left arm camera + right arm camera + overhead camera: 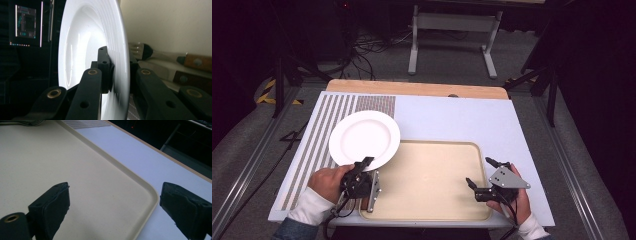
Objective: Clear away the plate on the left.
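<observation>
1. Two jaws of the left gripper [364, 167] clamp the near rim of the plate [364, 137]; it juts beyond them over the table's [452, 117] left side, beside the tray [432, 182].
2. Right gripper [479, 175] hangs over the tray's right end, jaws wide apart, nothing between them.
3. Risk: the rim-only hold could let the plate pivot, sag and slip out.
4. Risk: the plate's edge may clip the tray lip.

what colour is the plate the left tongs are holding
Plain white, no pattern. The plate shows best in the high view, gripped at its rim by the left tongs.
</observation>
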Action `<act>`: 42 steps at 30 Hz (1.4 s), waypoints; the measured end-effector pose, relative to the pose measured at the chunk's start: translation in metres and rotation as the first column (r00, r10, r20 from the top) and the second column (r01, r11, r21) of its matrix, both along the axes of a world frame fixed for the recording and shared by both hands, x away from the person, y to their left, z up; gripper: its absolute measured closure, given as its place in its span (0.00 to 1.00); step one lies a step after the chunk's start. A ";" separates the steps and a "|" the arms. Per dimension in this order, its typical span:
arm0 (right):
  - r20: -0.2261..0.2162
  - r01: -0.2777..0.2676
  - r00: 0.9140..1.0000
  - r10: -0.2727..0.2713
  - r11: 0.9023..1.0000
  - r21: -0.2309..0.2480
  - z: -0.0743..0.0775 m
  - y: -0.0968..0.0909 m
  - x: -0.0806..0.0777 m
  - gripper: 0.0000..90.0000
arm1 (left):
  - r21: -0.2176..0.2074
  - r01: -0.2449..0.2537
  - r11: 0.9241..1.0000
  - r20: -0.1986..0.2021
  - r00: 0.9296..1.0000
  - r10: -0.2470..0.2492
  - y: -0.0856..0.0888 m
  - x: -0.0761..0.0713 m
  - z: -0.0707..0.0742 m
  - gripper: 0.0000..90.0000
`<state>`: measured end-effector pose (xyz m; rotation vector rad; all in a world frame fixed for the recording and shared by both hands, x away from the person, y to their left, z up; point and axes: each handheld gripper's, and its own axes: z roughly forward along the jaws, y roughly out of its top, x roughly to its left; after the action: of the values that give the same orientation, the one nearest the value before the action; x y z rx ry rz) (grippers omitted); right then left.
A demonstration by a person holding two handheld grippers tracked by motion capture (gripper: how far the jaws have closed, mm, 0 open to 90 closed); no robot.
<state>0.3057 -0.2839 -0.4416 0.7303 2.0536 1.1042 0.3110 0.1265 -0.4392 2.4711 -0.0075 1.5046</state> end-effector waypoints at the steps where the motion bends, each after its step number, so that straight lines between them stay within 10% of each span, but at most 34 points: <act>1: 0.000 0.000 1.000 0.000 1.000 0.000 0.000 0.000 0.000 0.11 | 0.004 0.005 1.000 -0.001 1.000 -0.005 -0.002 -0.001 0.000 0.90; 21: 0.002 0.010 1.000 -0.010 1.000 0.010 0.000 -0.003 0.001 0.11 | 0.045 0.156 0.987 -0.029 0.988 -0.155 -0.051 -0.014 -0.005 0.90; 42: -0.003 0.018 1.000 -0.018 1.000 0.012 0.000 -0.005 0.002 0.11 | 0.072 0.304 0.950 -0.089 0.950 -0.298 -0.096 -0.033 -0.022 0.90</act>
<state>0.3074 -0.2890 -0.4418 0.7557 2.0401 1.1072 0.2785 0.0307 -0.4608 2.4526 -0.4244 1.3032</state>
